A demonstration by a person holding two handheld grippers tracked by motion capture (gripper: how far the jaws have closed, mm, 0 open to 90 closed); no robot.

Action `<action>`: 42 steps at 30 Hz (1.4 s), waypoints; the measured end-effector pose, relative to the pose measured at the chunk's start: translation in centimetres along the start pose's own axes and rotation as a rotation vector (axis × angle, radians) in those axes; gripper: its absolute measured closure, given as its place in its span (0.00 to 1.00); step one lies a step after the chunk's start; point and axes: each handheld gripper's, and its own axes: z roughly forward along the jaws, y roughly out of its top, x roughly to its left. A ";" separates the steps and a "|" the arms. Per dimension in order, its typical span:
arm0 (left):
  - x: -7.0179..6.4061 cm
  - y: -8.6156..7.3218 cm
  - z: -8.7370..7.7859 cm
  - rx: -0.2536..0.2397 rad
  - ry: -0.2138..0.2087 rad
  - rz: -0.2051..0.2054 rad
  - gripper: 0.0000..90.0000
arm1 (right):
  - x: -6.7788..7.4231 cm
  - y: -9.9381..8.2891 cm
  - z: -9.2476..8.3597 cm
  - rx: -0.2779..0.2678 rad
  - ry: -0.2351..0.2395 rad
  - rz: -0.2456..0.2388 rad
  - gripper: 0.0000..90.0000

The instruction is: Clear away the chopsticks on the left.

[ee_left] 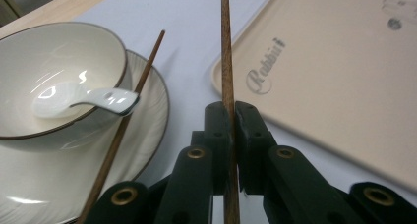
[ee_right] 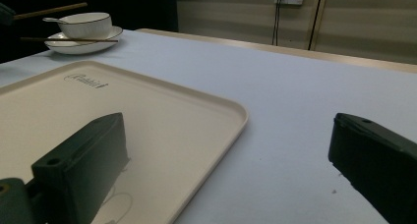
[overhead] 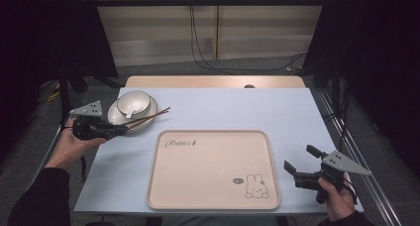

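Left gripper (overhead: 120, 130) near the table's (overhead: 223, 107) left edge, jaws pinched tight on one wooden chopstick (ee_left: 227, 62) — seen in the left gripper view running straight up between the two black pads, clamped on both sides, its far end reaching out over the bare table top between plate and tray. In the high view, that held chopstick (overhead: 153, 115) slanting from the gripper up and to the right, across the plate's near rim. Second chopstick (ee_left: 123, 126) not gripped, lying aslant across the white plate (ee_left: 147, 135), its upper part against the side of the bowl (ee_left: 59, 62). Bowl seated on the plate toward the table's far-left corner, dark line round both rims, a white ceramic spoon (ee_left: 81, 98) inside with its handle over the bowl's edge, close to the loose chopstick. Cream tray (overhead: 213, 169) with a "Rabbit" script and a small rabbit drawing lying at the middle of the near edge, nothing on it, just beside the plate yet apart from it. Right gripper (overhead: 301, 162) near the table's near-right corner, just off the tray's right rim — jaws spread wide, nothing between them; in the right gripper view, one jaw over the tray's corner, the other over bare table.
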 end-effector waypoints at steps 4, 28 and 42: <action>-1.2 0.2 0.3 -0.029 -0.018 -0.045 0.95 | 0.0 0.0 0.0 0.000 0.001 -0.002 0.01; -9.1 0.5 2.2 -0.066 0.053 -0.288 0.95 | 0.2 0.0 0.1 -0.003 -0.001 -0.005 0.01; -13.4 1.1 4.6 -0.057 0.178 -0.507 0.95 | 0.2 0.0 0.1 -0.002 0.002 -0.016 0.01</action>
